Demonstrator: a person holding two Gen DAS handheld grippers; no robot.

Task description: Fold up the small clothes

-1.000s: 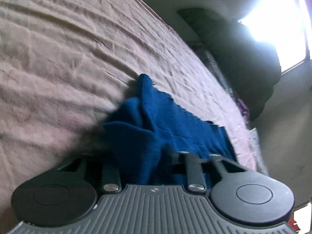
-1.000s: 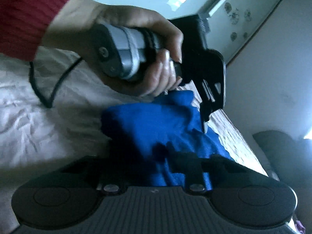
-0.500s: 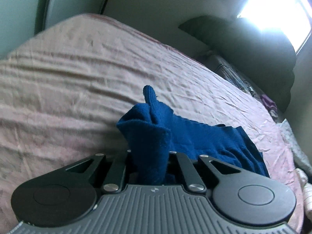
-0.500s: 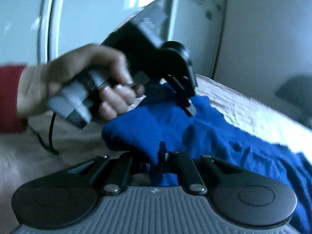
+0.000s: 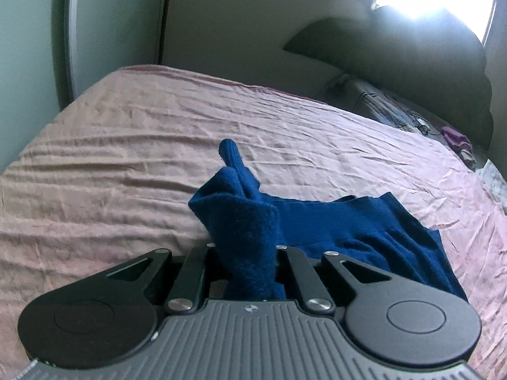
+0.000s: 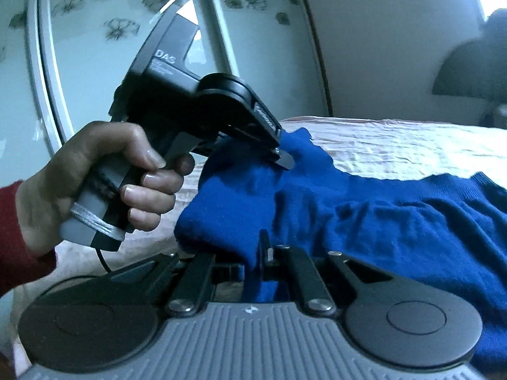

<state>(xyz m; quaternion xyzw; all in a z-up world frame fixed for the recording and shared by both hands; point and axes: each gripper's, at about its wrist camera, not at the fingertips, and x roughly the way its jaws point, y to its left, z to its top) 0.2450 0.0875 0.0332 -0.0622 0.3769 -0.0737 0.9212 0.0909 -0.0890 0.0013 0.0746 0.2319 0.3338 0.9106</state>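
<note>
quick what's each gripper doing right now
left gripper: closed on the blue garment
right gripper: closed on the same blue garment, at another spot

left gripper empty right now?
No: in the left wrist view the left gripper is shut on a bunched fold of the blue garment, which rises between its fingers above the pink bedsheet.

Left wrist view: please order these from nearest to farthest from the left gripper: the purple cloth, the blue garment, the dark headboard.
1. The blue garment: nearest, pinched in the left gripper at bottom centre.
2. The purple cloth: far right, near the end of the pink bedsheet.
3. The dark headboard: farthest, upper right, against the wall under the bright window.
</note>
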